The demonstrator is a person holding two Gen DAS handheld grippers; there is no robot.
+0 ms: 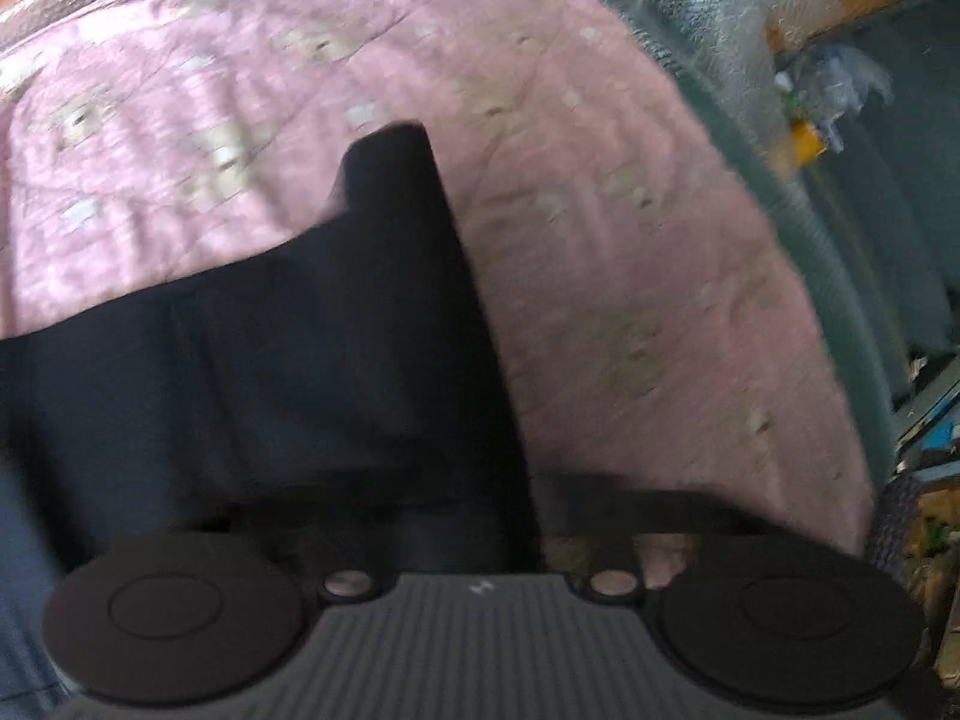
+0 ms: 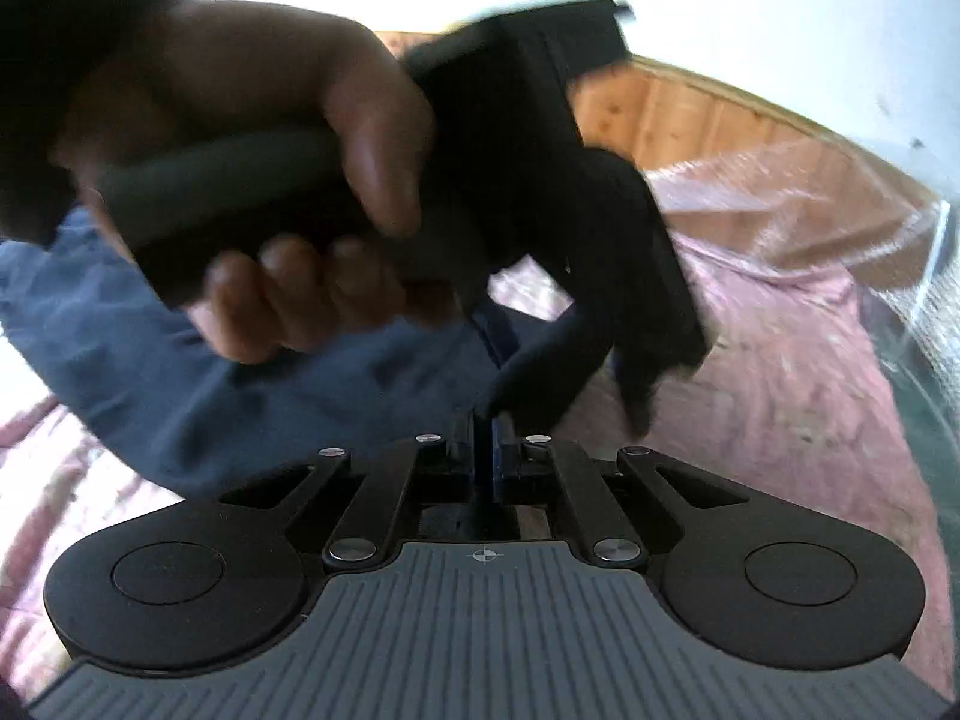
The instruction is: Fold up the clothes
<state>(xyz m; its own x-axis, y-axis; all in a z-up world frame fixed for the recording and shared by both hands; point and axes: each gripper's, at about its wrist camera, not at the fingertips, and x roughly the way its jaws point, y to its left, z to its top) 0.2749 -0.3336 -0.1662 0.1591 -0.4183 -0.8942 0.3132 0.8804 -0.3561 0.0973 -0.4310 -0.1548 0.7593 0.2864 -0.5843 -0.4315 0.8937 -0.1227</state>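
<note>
Both views are smeared by motion blur. In the left wrist view the left gripper (image 1: 474, 516) sits at the bottom centre, but its fingertips are hidden under a dark navy garment (image 1: 288, 372) that spreads across the lower left and rises to a point near the middle of the frame; the jaws are narrowed nearly together, and whether cloth is pinched between them cannot be made out. Behind it a pink patterned bedspread (image 1: 630, 252) fills most of the frame, its print too blurred to read, with a pale green edge and cluttered, indistinct things at the far right. In the right wrist view the right gripper (image 2: 483, 450) has its jaws drawn together on a thin blue edge of the garment at lower centre, while the blue cloth spreads to the left over the bedspread. A hand (image 2: 270, 180) in the upper left grasps the handle of the other gripper, which covers the frame's centre; its tips end in a blur. A wooden bed frame (image 2: 678, 114) shows at upper right.
</note>
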